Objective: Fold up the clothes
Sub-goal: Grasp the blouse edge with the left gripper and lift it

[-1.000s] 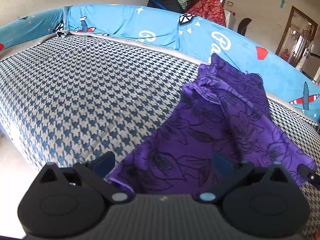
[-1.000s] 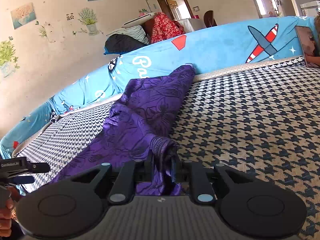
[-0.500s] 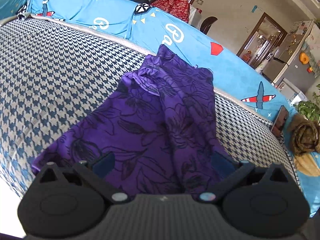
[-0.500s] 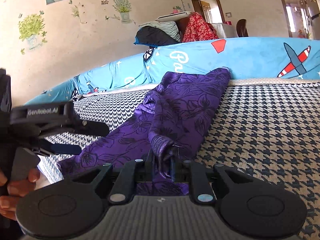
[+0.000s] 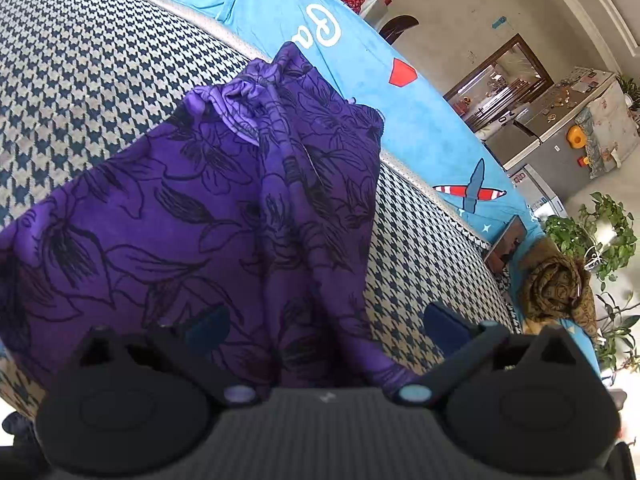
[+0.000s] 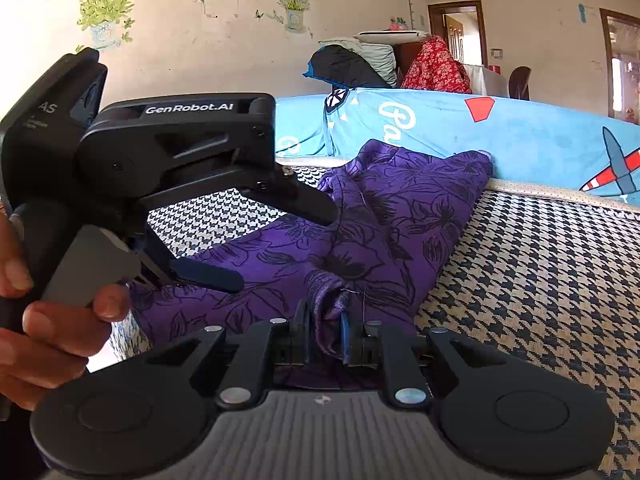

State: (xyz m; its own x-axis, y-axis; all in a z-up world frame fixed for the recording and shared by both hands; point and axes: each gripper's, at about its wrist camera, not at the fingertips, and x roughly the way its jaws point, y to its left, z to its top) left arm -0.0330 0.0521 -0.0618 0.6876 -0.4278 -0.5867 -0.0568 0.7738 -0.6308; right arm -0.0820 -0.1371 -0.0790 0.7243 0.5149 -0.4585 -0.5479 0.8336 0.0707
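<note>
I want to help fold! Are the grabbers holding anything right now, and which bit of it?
The right gripper pinches a bunched edge of the purple flowered garment. The left gripper holds nothing; its jaws stand wide open over the cloth.

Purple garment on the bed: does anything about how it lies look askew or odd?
Yes. The purple garment lies crumpled and slanted across the houndstooth bed cover, its far end riding up against the blue bolster. One corner is bunched into a wad, pinched in the right gripper. The left gripper hangs open above it.
</note>
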